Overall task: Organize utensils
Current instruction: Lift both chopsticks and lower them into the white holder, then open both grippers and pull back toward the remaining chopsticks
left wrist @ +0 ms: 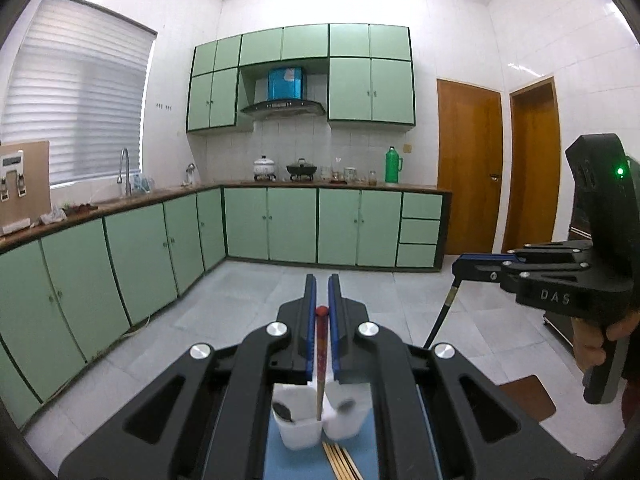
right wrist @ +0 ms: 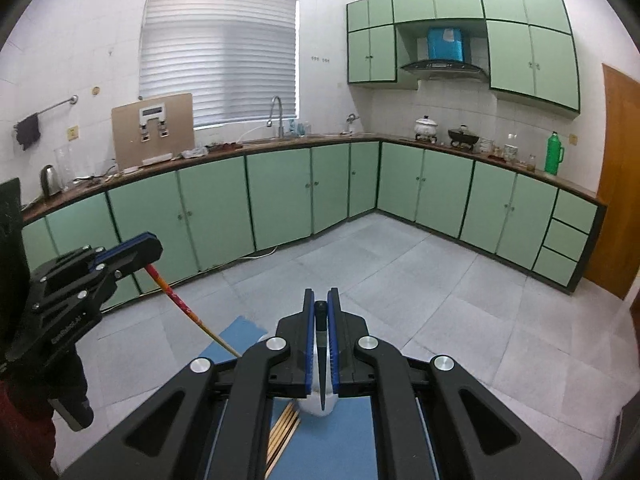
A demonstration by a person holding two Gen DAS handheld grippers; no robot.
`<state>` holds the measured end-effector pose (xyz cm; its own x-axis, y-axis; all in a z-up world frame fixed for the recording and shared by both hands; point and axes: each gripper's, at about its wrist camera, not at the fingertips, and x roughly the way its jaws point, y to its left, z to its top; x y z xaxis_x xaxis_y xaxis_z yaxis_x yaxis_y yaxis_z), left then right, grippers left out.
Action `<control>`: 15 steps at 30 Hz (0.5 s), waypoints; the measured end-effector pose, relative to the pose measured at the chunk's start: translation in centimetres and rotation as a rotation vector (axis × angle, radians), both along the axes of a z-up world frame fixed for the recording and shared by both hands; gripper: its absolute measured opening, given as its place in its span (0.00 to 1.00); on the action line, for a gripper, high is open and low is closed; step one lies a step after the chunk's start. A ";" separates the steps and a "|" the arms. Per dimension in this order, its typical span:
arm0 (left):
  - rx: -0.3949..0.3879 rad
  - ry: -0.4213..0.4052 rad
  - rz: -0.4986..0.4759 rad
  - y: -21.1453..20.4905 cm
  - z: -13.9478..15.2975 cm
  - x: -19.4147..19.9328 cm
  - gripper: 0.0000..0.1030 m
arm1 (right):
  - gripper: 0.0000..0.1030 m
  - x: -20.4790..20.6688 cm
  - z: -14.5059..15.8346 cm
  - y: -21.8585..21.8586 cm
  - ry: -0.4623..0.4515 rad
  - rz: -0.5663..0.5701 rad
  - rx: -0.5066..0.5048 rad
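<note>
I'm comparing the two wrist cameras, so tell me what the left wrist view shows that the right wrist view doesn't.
Only the left wrist view shows the white holder's two compartments and the right gripper from outside, clamping a black utensil. Only the right wrist view shows the kettle and the left gripper from outside, with its red chopstick slanting down. Both share the blue mat, loose wooden chopsticks and green cabinets.

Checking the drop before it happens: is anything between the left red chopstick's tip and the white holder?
Nothing visible. The red chopstick hangs from the left gripper straight into the holder, beside a dark utensil already inside.
</note>
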<state>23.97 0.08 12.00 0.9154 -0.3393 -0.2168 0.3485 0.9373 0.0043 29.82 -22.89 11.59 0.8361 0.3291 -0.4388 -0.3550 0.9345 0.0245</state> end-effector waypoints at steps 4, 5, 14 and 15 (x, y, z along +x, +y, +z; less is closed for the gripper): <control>0.006 -0.006 0.008 -1.0 -0.2 3.0 0.05 | 0.06 2.4 -0.4 0.4 -0.001 -0.021 0.006; 0.011 -0.003 0.011 -1.1 -0.4 3.6 0.05 | 0.06 3.1 -0.7 0.6 -0.002 -0.026 0.005; 0.050 0.101 0.021 -2.2 -5.8 8.9 0.05 | 0.06 6.9 -5.7 1.3 0.032 -0.044 0.033; 0.057 0.122 0.025 -2.2 -6.5 9.3 0.06 | 0.06 7.2 -6.2 1.5 0.046 -0.043 0.033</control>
